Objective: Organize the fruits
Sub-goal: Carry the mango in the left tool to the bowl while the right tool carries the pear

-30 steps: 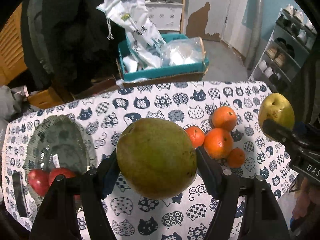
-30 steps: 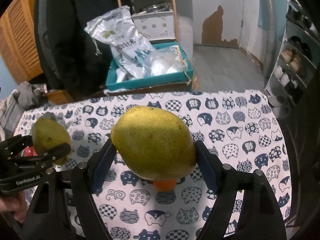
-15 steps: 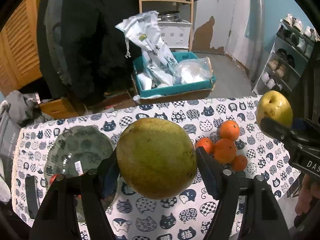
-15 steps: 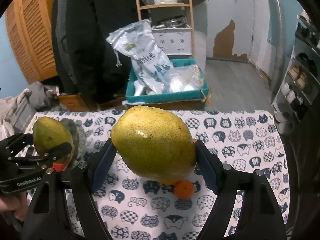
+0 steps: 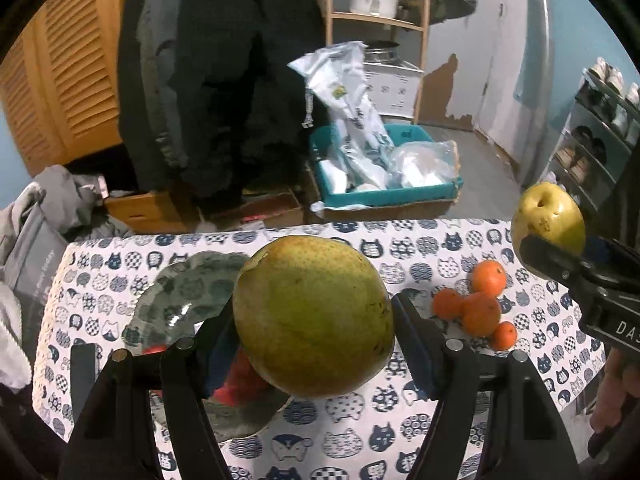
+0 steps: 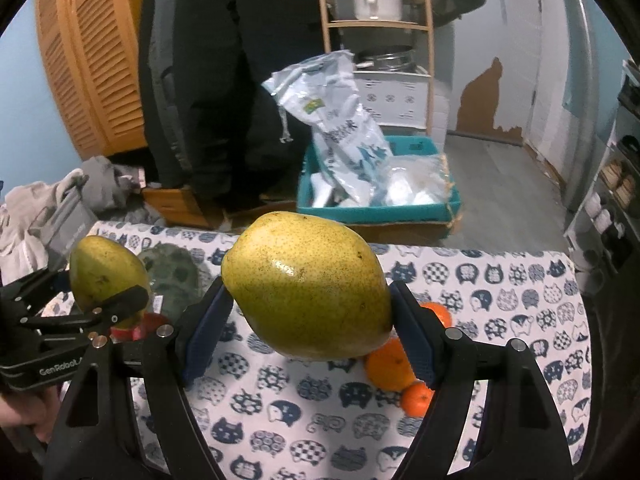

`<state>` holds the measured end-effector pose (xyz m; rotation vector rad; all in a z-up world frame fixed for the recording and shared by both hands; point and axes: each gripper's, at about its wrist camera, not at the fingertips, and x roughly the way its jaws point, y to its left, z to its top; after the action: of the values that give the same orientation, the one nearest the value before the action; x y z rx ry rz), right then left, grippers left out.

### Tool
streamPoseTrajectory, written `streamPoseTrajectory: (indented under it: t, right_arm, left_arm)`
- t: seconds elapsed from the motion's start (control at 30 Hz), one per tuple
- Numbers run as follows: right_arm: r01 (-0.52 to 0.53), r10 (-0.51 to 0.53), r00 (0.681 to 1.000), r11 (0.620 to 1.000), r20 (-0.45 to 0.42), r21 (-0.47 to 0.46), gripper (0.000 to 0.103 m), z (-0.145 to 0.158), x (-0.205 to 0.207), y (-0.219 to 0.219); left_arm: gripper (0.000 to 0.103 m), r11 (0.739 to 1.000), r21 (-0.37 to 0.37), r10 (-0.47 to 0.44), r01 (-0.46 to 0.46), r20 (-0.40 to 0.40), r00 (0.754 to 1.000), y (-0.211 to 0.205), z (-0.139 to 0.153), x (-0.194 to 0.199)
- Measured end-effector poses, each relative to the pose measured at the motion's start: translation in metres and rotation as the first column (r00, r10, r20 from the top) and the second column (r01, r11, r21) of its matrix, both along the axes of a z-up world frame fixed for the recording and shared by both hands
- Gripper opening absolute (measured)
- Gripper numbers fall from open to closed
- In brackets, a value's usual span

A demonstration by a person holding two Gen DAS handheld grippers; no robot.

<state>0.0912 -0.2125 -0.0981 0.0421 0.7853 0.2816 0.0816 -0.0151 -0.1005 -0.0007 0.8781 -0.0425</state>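
My left gripper (image 5: 312, 316) is shut on a green pear (image 5: 312, 316) and holds it high above a glass plate (image 5: 188, 292) with red apples (image 5: 240, 376) on it. My right gripper (image 6: 308, 288) is shut on a yellow pear (image 6: 308, 288), held above the cat-print tablecloth (image 6: 320, 412). Each held pear also shows in the other view, the yellow one (image 5: 548, 216) at right and the green one (image 6: 106, 272) at left. Several oranges (image 5: 480, 304) lie on the cloth at right, also in the right wrist view (image 6: 390, 364).
A teal box (image 5: 388, 192) with plastic bags stands on the floor beyond the table's far edge. A dark coat (image 5: 216, 80) hangs behind. A wooden shelf (image 5: 376, 20) with pots and a shoe rack (image 5: 600, 136) stand further back. Grey clothes (image 5: 36, 220) lie at left.
Both grippers have risen and pulled back with their pears. The table now looks smaller and lower, and more of the room behind shows.
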Motion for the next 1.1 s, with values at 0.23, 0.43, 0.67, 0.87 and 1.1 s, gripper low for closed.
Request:
streamPoseTrajectory:
  t: [0.23,0.43,0.67,0.87,1.1]
  right_arm:
    - [-0.05,0.05,0.999,0.999,0.001,-0.002,0.079,0.003,0.008,0.034]
    - [-0.089,0.089,0.996,0.996,0.0,0.002,0.079,0.005,0.017,0.065]
    - [-0.142,0.142,0.99,0.99,-0.008,0.007,0.079,0.004,0.027,0.103]
    - [-0.18,0.181,0.983,0.984,-0.027,0.011,0.079,-0.002,0.033,0.13]
    - [-0.213,0.214,0.974,0.977,-0.069,0.029,0.079,-0.017,0.044,0.156]
  left_arm:
    - [0.073,0.998,0.004,0.062,-0.062,0.008,0.998,0.036,0.0,-0.001]
    - [0.074,0.994,0.003,0.11,-0.11,0.01,0.994,0.068,0.002,0.001]
    - [0.074,0.989,0.002,0.151,-0.151,-0.001,0.989,0.1,-0.002,0.002]
    - [0.074,0.984,-0.008,0.18,-0.181,-0.024,0.983,0.123,-0.01,0.004]
    - [0.074,0.979,-0.006,0.205,-0.206,-0.068,0.976,0.143,-0.028,0.013]
